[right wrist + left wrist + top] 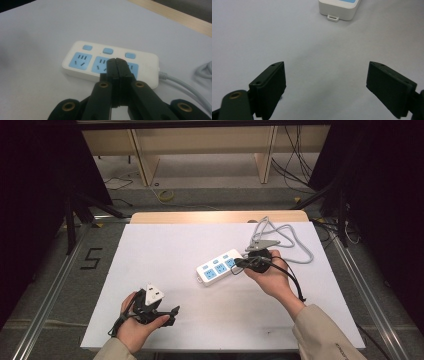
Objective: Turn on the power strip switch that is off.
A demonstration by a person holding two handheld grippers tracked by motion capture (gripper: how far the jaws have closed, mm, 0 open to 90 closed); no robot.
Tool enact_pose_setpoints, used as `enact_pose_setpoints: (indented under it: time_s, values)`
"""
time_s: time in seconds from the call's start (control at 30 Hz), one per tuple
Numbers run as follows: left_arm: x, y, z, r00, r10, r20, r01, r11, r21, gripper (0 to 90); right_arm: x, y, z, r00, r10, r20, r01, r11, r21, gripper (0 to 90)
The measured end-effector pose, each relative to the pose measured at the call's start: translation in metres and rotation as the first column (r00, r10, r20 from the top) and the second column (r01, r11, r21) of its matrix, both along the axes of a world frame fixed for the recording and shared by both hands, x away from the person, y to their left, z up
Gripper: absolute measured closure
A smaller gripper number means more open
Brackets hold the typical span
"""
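Observation:
A white power strip (218, 266) with blue sockets and blue switches lies near the middle of the white table (165, 250). Its grey cable (292, 245) loops away at the back right. My right gripper (239, 263) is shut with nothing between its jaws, its tips just over the strip's right end. In the right gripper view the closed tips (116, 62) stand in front of the power strip (82, 56), between two sockets. My left gripper (175, 312) rests near the front left, open and empty. The left gripper view has its jaws wide apart, with the strip's end (338, 9) far ahead.
A wooden table edge (200, 216) runs behind the white sheet. Metal rails (50, 285) flank the table on both sides. Loose cables (295, 165) lie on the floor behind, under a wooden bench.

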State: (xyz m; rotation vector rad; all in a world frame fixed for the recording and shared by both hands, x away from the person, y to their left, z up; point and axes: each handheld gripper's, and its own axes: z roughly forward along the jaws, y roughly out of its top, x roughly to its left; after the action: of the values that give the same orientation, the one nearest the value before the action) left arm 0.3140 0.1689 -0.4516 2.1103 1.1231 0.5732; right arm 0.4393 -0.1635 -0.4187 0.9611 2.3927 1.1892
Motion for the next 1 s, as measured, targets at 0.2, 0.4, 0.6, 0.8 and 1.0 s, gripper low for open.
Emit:
enact_pose_setpoints:
  time_s: [0.2,0.4,0.6,0.8,1.0]
  values:
    - [0.0,0.0,0.0,1.0,0.0,0.0,0.0,1.0,0.0,15.6,0.002,0.005,0.001,1.0,0.003,-0.007,-0.003,1.0,-0.011,90.0]
    - [0.0,0.0,0.0,1.0,-0.001,0.0,0.001,1.0,0.004,15.6,0.005,0.009,-0.001,0.9999,0.002,-0.016,-0.003,1.0,-0.016,90.0]
    - [0.0,0.0,0.0,1.0,-0.002,0.0,0.002,1.0,0.005,15.6,0.008,0.012,-0.002,0.9997,-0.001,-0.025,0.001,1.0,-0.025,90.0]
    - [0.0,-0.001,0.0,1.0,-0.006,-0.004,0.006,0.9999,0.009,15.6,0.011,0.014,-0.002,0.9996,-0.002,-0.029,0.001,0.999,-0.034,90.0]
    - [0.0,-0.001,-0.001,1.0,-0.009,-0.002,0.009,0.9999,0.012,15.6,0.014,0.018,-0.002,0.9994,-0.004,-0.035,0.003,0.999,-0.04,90.0]
